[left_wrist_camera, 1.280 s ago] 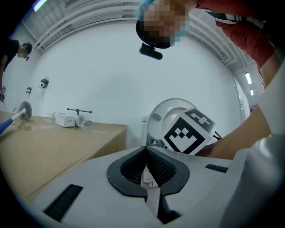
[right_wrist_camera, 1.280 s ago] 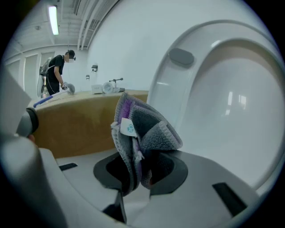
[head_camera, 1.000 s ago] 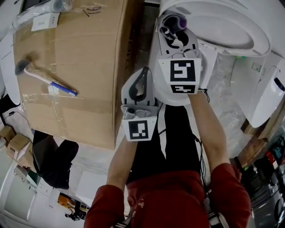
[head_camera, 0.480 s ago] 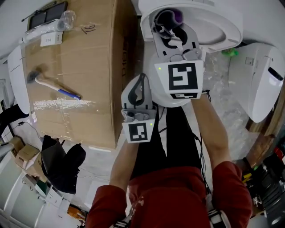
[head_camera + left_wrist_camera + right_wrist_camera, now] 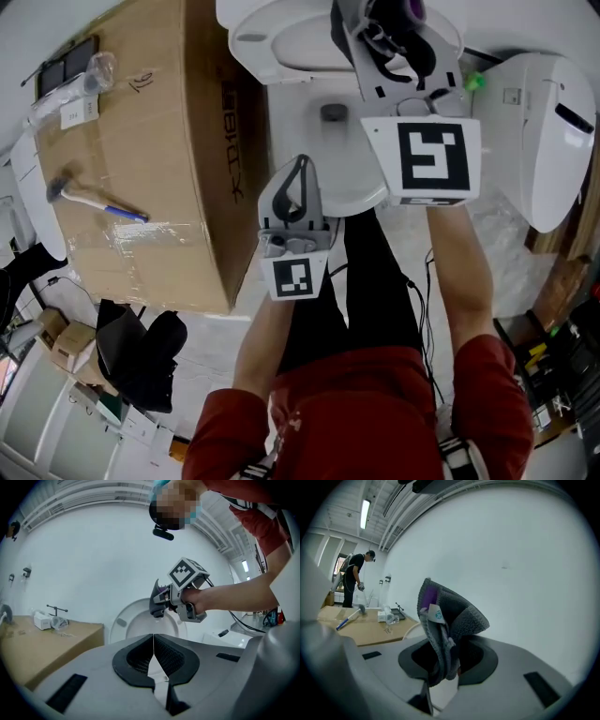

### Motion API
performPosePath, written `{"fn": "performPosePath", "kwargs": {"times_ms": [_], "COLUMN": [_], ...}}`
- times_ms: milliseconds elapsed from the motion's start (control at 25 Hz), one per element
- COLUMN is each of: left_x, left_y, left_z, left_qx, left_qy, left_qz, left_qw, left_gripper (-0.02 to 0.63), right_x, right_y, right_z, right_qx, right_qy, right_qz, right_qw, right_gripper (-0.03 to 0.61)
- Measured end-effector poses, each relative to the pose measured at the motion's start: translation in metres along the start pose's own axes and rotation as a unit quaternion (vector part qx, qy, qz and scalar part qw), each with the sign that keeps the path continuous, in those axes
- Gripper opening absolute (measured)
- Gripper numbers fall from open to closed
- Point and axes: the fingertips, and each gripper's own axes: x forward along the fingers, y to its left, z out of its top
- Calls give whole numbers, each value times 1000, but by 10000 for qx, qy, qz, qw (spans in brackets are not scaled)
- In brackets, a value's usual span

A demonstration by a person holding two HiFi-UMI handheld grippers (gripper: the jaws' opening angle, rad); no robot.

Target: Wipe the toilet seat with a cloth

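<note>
The white toilet (image 5: 281, 42) fills the top of the head view. In the left gripper view its round seat or lid (image 5: 133, 625) stands upright ahead. My right gripper (image 5: 394, 28) is raised over the toilet, shut on a grey and purple cloth (image 5: 401, 11). The folded cloth (image 5: 450, 616) sticks up from between the jaws of my right gripper (image 5: 443, 667), facing a bare white wall. My left gripper (image 5: 300, 178) hangs lower, in front of the toilet bowl. Its jaws meet with nothing between them (image 5: 153, 653). That view also shows the right gripper (image 5: 161, 604) up ahead with the cloth.
A large cardboard box (image 5: 141, 187) stands to the left of the toilet, with a hammer (image 5: 89, 199) and a plastic bottle (image 5: 98, 70) on it. A white ceramic piece (image 5: 553, 141) stands at the right. A person (image 5: 354, 576) works far off.
My right gripper has risen and gone forward with the cloth, and now looms larger at the top of the view. The left gripper has also come forward a little. The toilet sits further left in view.
</note>
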Motion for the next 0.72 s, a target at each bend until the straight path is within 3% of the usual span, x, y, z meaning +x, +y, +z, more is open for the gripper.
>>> {"fn": "performPosePath", "kwargs": {"times_ms": [360, 720], "left_x": [18, 42], "left_y": [-36, -54], "left_z": [-18, -39], "left_qx": [45, 134], "left_qy": [138, 299], "left_qz": [-221, -404], "left_qw": [9997, 9986], "left_gripper": [17, 17], "right_x": [-42, -56], "right_y": [-74, -92], "right_z": [-50, -107], "right_qx": [180, 203], "right_qy": [295, 514], "right_qz": [-618, -669], "right_qw": [9975, 9962], "right_gripper": [91, 90]}}
